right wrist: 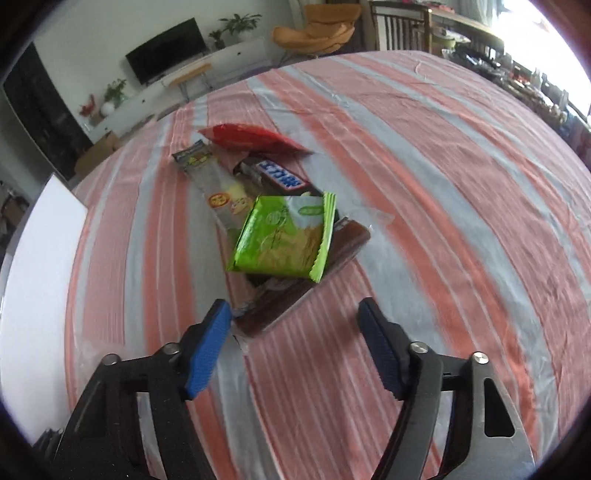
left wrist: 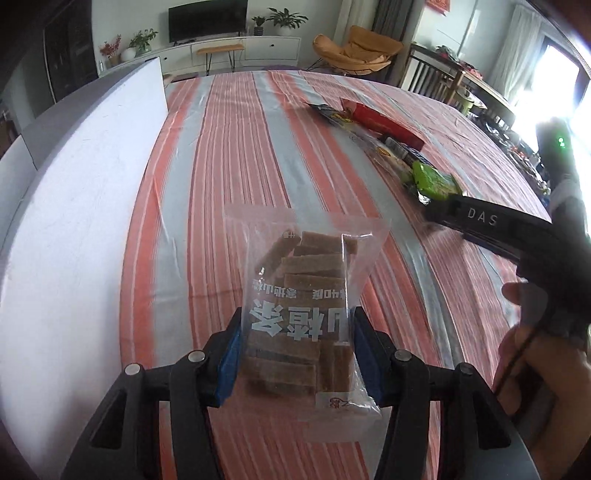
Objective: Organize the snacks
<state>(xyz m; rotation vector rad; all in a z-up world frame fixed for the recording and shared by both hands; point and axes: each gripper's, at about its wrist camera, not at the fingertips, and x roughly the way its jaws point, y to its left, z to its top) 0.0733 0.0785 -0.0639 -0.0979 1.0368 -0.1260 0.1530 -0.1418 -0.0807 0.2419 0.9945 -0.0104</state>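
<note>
Snacks: one clear bag of brown bars [left wrist: 299, 314] sits between the blue pads of the left gripper [left wrist: 297, 354]. Both pads [left wrist: 229, 363] press its sides; clamped on the bag. Bag's printed lettering reads upside down from the left wrist view; its sealed top edge points away from the claw, over the striped cloth [left wrist: 221, 155].

Right gripper [right wrist: 295, 325]: jaws apart, nothing between the pads, only cloth below. From the left wrist view its black body, marked DAS, comes in from the right edge, with the person's hand [left wrist: 543, 350] behind it.

Just ahead of the right claw, the rest of the pile:
- brown flat packet [right wrist: 295, 295] nearest, its near corner just beside the left pad [right wrist: 207, 354]; touching or not, cannot tell.
- green packet [right wrist: 284, 236] lying on top of the brown one, tilted.
- dark bar with blue-white lettering [right wrist: 280, 175] behind the green packet, partly under it.
- long clear-wrapped packet with yellow print [right wrist: 221, 188] to the left of the bar.
- red packet [right wrist: 251, 138] farthest, at the back of the heap.

Packets overlap; motion blur softens edges.

White board [left wrist: 81, 192] stands along the left side of the cloth, well apart from the pile. Beyond the table: dark television [left wrist: 207, 20], potted plants, orange chair [left wrist: 354, 50], bright window at right.
</note>
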